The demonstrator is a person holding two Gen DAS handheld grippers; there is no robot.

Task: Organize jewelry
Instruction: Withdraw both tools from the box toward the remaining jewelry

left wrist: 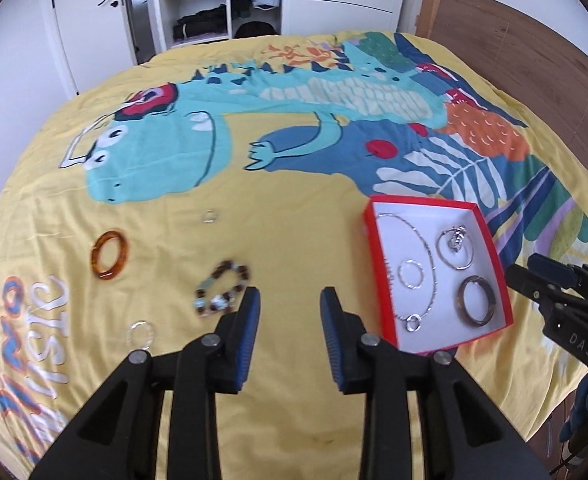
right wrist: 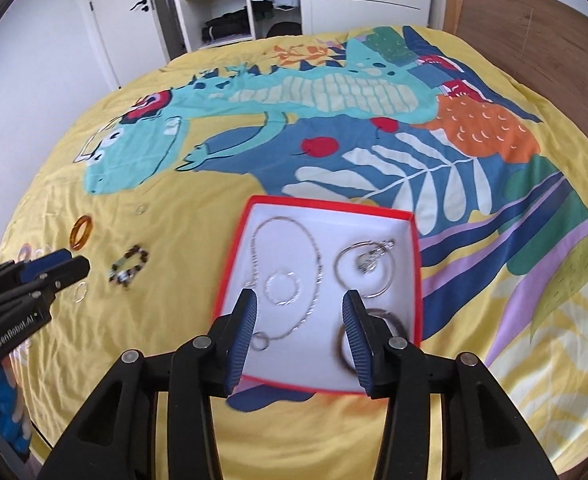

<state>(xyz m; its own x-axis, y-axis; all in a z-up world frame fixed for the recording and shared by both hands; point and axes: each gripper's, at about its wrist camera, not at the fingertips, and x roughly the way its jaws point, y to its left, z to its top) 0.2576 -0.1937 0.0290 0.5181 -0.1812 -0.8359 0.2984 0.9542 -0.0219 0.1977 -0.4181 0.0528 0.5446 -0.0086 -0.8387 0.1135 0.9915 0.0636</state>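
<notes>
A red box (left wrist: 498, 258) with a white inside lies on the yellow bedspread. It holds a silver chain necklace (left wrist: 430, 252), a silver hoop with a charm (left wrist: 456, 248), a small silver bracelet (left wrist: 411, 275) and a dark bangle (left wrist: 476, 300). To its left on the cover lie an amber bangle (left wrist: 109, 255), a beaded bracelet (left wrist: 221, 288), a clear ring (left wrist: 141, 334) and a small ring (left wrist: 209, 216). My left gripper (left wrist: 289, 296) hangs open and empty above the cover, just right of the beaded bracelet. My right gripper (right wrist: 300, 300) hangs open and empty over the box (right wrist: 229, 276).
A dinosaur-print bedspread (left wrist: 294, 184) covers the whole bed. A wooden headboard (left wrist: 514, 40) runs along the right. An open wardrobe (left wrist: 201, 4) with folded clothes and a white door stand beyond the far end. The bed's near edge lies below both grippers.
</notes>
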